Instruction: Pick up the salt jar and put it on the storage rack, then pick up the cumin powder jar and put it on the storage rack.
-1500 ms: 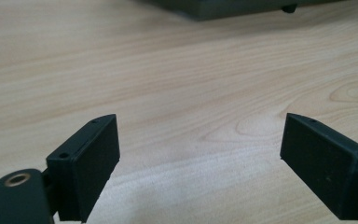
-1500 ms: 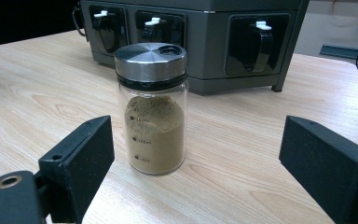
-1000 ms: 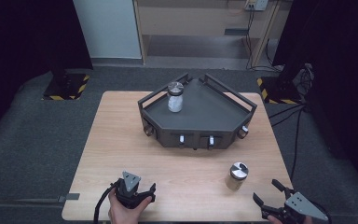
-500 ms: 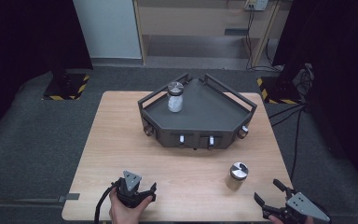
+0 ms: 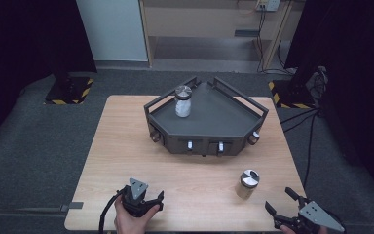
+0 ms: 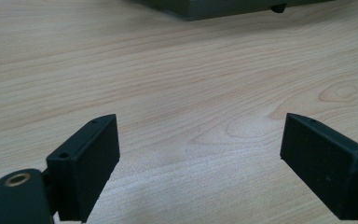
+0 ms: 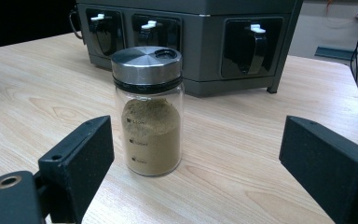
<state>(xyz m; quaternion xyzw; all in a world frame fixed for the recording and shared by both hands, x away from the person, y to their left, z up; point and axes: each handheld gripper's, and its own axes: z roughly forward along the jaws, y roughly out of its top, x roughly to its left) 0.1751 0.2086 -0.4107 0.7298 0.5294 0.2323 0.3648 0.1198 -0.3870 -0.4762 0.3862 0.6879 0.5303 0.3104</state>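
Right hand-held gripper (image 7: 196, 172), jaws wide and empty, faces the brown jar (image 7: 148, 112) on the near counter (image 5: 126, 141). Left hand-held gripper (image 6: 200, 163) likewise gapes empty. One jar (image 5: 183, 101) already stands on the tray (image 5: 224, 122); the brown one seemingly remains.

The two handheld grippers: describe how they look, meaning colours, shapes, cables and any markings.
Both are black. The left gripper carries a grey three-cornered plate on top, and a black cable loops from it at the table edge. The right gripper has the same kind of grey plate with small holes. In the gripper views, each jaw ends in a flat rectangular black pad with small screw holes, and a brass-coloured ring sits at the lower left. No sleeves are visible.
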